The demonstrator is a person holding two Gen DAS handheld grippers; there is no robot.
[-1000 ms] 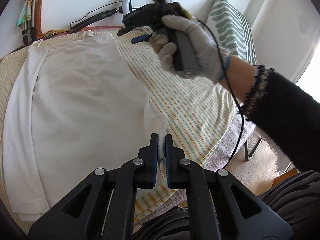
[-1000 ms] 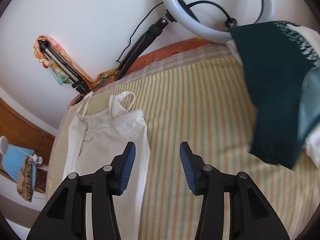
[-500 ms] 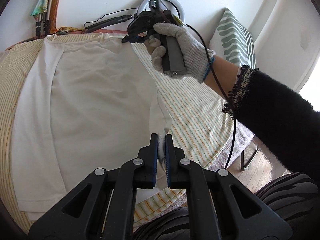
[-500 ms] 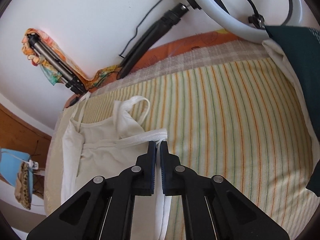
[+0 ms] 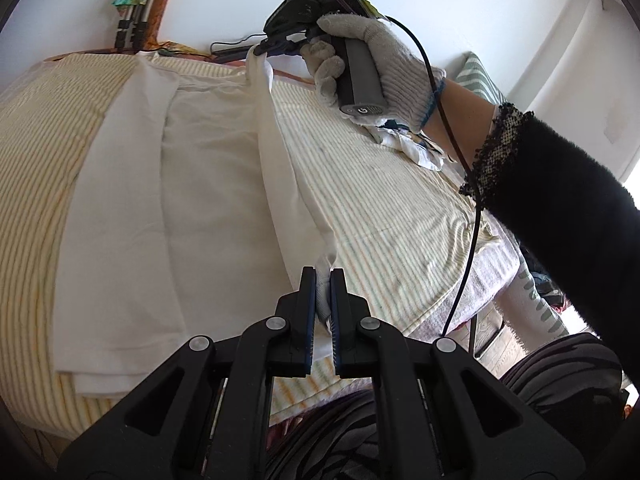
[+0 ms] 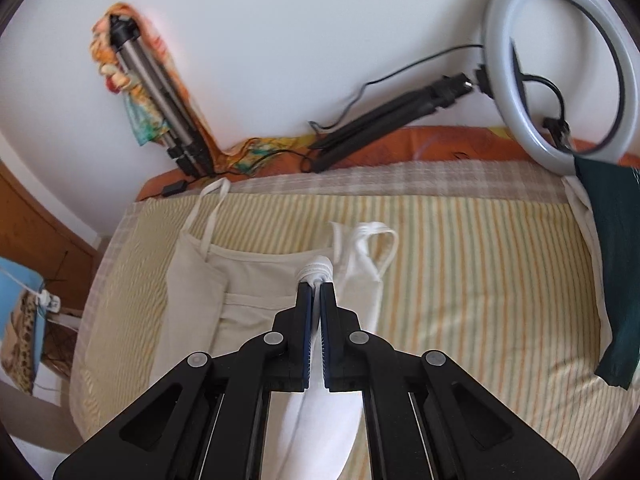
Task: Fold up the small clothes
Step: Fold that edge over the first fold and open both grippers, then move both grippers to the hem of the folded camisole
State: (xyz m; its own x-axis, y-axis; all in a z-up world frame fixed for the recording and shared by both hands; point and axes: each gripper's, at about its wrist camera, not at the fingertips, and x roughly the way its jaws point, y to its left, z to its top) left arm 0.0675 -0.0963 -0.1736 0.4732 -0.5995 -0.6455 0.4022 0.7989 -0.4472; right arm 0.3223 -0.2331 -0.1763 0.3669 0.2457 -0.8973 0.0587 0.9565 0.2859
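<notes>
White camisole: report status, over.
Left tongs and right tongs shut on white cotton camisole, right edge lifted off striped bedcover. Nothing in the way.

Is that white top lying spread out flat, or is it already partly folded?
Partly folded. The white top has one long side flap lying over its body, and its other long edge is lifted off the striped bedcover.

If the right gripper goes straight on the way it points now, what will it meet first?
The right gripper, shut on the white top, points down at the bed. It would probably press the top's body onto the striped cover first; depth is unclear.
</notes>
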